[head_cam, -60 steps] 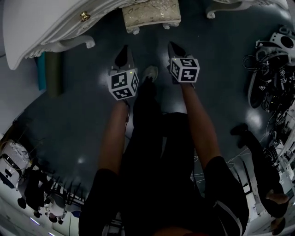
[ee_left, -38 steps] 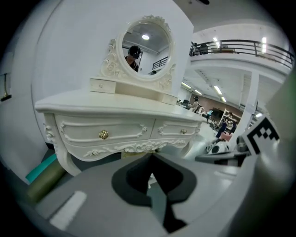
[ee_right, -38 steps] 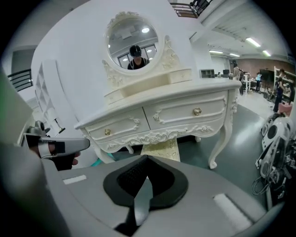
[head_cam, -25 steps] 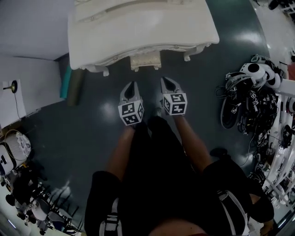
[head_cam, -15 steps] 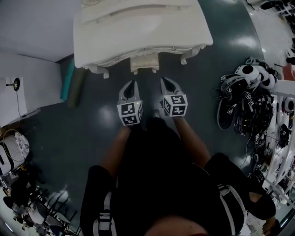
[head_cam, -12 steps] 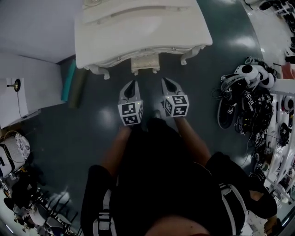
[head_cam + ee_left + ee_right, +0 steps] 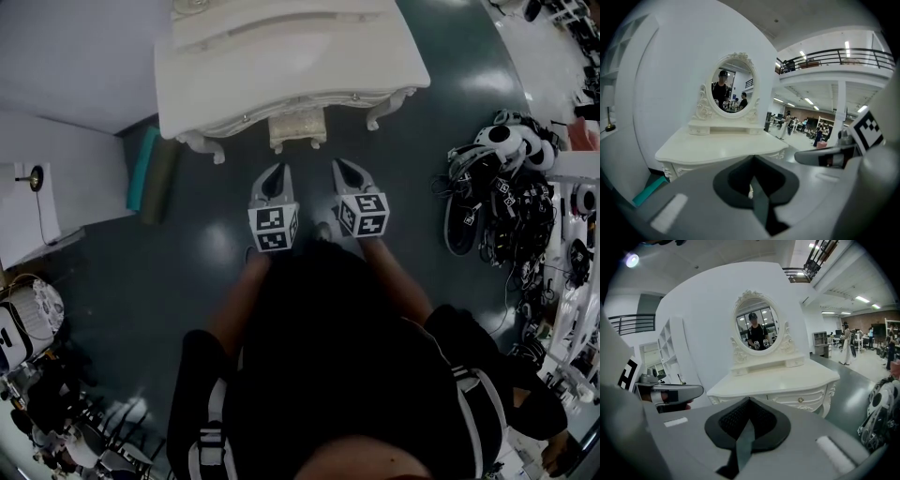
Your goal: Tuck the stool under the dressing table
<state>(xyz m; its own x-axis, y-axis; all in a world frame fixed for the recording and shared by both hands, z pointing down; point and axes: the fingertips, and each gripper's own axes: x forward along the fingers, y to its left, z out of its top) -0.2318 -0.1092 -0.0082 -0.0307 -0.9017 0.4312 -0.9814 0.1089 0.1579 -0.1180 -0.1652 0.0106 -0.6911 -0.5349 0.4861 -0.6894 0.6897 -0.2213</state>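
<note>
Stool [image 7: 298,127] at upper centre of the head view, tucked beneath the front edge of the table [image 7: 281,56]; only its pale front strip and two short legs show past the tabletop. You hold both grippers side by side just below it in the frame, apart from it and pointing toward it: left gripper [image 7: 276,176] left of centre, right gripper [image 7: 345,172] right of centre, each with its marker cube toward you. Your forearms run down from the cubes to your dark-clad body, which fills the lower centre. In the left gripper view the jaws meet along one line with nothing between them; the table stands beyond, with an oval mirror [image 7: 730,89] on its back edge, and the right gripper shows at the right edge of that frame. In the right gripper view the jaws are likewise pressed together and empty; the same table and mirror fill the middle, a drawer knob [image 7: 800,400] shows on the table's front, and the left gripper appears at the left edge. Dark floor [image 7: 216,253] surrounds the table. A teal strip [image 7: 142,169] lies on the floor at the table's left end, by the white wall [image 7: 66,56]; a heap of black-and-white gear [image 7: 497,178] lies at the right of the head view, well apart from the stool.
</note>
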